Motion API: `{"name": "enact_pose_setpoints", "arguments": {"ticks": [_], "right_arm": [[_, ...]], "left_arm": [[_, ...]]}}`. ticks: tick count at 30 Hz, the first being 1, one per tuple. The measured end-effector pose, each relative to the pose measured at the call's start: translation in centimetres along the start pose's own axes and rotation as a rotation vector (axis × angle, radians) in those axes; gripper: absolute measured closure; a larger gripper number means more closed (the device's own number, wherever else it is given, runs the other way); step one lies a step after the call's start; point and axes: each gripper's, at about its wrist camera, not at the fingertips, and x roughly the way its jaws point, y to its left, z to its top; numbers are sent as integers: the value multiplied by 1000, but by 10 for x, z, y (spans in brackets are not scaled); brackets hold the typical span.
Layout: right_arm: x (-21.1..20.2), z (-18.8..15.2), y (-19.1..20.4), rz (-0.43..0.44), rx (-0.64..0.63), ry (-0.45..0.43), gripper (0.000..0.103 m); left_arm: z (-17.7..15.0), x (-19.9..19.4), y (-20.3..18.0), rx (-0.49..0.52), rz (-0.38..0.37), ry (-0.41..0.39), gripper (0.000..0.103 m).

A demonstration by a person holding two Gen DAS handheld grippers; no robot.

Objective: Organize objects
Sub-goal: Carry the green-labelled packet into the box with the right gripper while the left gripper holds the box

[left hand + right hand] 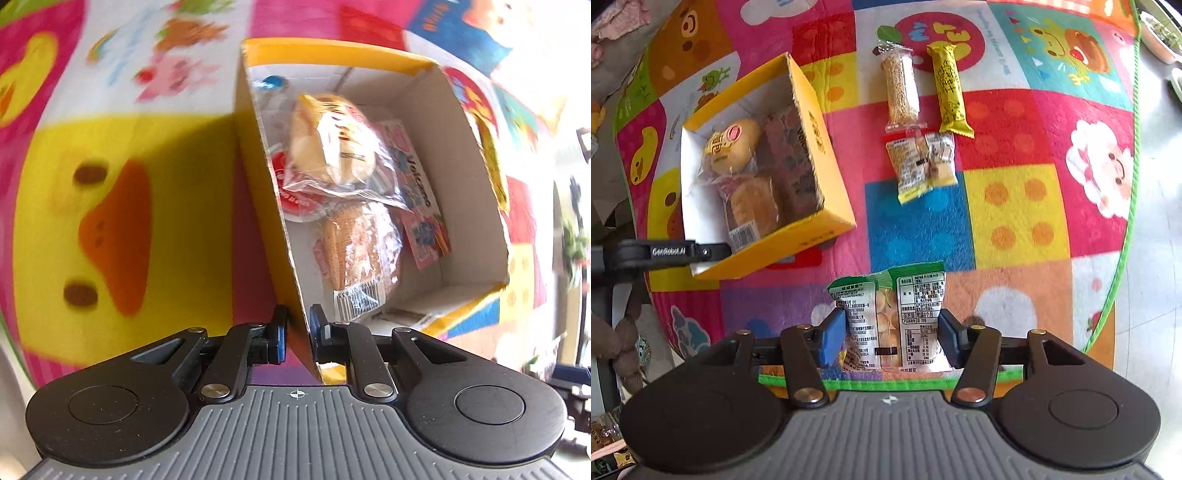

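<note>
Left gripper (297,332) pinches box (273,221) wall; only right view shows right gripper (892,341) clamping snack packet (890,317), three packets (923,110) at 12.
</note>
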Motion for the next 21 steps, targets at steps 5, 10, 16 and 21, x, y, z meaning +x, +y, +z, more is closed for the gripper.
{"name": "enact_pose_setpoints", "arguments": {"ticks": [5,10,16,21], "right_arm": [[-9,-41,17,-18,51,-16,50],[-15,-65,36,-47,34,-21,50],[-33,-66,61,-53,-1,-71,50],[-52,-56,81,-32,-49,-115,50]], "left_arm": [[17,-9,5,40,2,-49,90],[24,-14,18,25,-18,-75,91],[15,-18,21,-22,-52,-83,90],[11,-16,22,-35,-66,-77,89]]}}
